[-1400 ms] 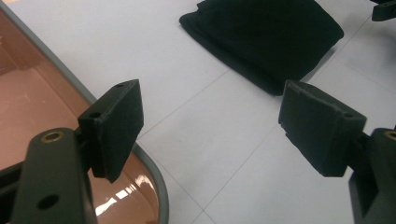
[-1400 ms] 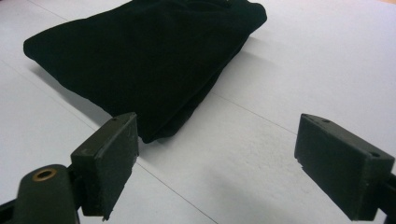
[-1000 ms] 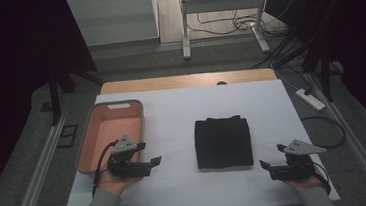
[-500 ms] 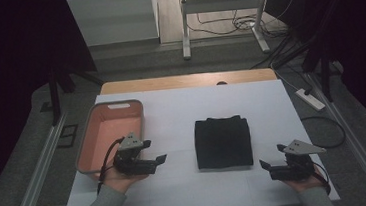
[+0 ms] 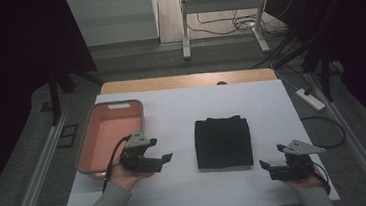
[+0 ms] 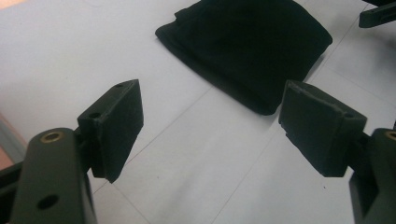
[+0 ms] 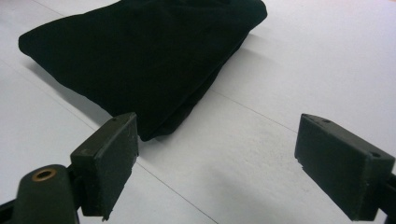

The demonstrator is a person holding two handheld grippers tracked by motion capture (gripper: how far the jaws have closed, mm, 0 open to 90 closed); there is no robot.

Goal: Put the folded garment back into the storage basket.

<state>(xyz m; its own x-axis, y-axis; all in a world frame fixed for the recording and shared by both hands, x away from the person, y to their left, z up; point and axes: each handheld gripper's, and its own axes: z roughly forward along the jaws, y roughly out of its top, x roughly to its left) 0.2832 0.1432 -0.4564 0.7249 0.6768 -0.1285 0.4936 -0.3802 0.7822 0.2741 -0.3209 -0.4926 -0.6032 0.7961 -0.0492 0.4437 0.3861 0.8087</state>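
**Folded black cloth untouched, both tongs open and closing in**

Folded black cloth (image 5: pixel 223 141) lies flat on the white table (image 5: pixel 186 107), between the two tongs and a little ahead of both. Neither has a hold on it. The left gripper (image 5: pixel 165 160) hovers just off the cloth's near left corner, jaws spread wide with nothing between them; in the left gripper view the cloth (image 6: pixel 247 46) sits just beyond the pads (image 6: pixel 119 126), apart from them. The right gripper (image 5: pixel 265 167) rests low near the table's front edge, off the cloth's near right corner, also wide open and empty; in its own view the cloth (image 7: pixel 140 60) lies ahead and to the left of the jaws, close but not touching.

By my reading, the work has barely begun: the approach is under way, and the grasp, the lift and any placing are all left to do.

A pink bin (image 5: pixel 93 136) stands empty just behind and left of the left gripper, a likely place for the cloth. Nothing lies between either gripper and the cloth. Cables and a power strip (image 5: pixel 310 99) sit well off to the right, beyond the right gripper.
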